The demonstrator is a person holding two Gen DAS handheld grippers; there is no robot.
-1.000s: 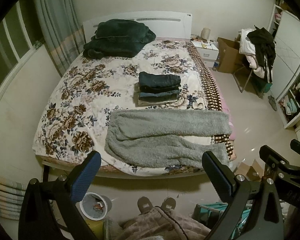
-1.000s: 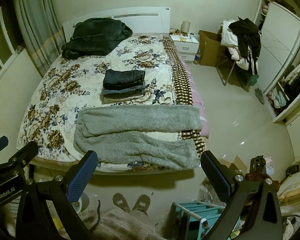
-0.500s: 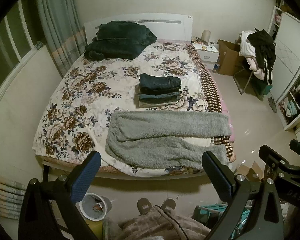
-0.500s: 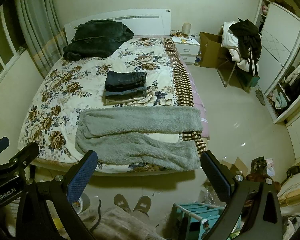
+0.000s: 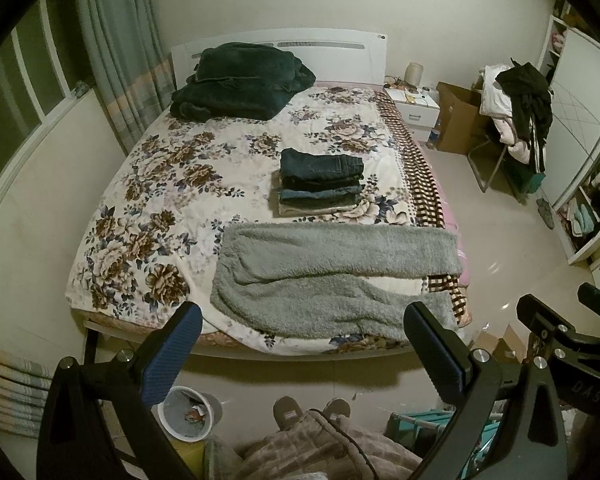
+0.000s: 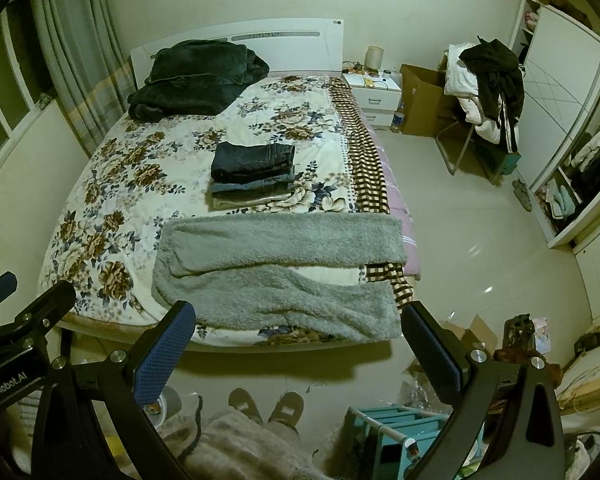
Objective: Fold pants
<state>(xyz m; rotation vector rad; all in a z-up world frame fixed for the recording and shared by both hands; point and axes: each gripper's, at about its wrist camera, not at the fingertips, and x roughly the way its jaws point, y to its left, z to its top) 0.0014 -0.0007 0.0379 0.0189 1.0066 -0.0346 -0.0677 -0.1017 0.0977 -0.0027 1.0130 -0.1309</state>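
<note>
Fingers (image 5: 168, 352) on both grippers are hanging wide, empty, well off the bed (image 5: 236, 168). Pants (image 5: 332, 276) are lying flat at the foot edge; prob. soft, light, floppy. I'm eyeing waistband + cuffs.

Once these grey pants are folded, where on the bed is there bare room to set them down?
The widest bare stretch of the bedspread lies left of the folded stack, between the dark green blanket and the grey fleece pants. A smaller patch sits between stack and headboard. The foot edge is crowded by the pants.
</note>
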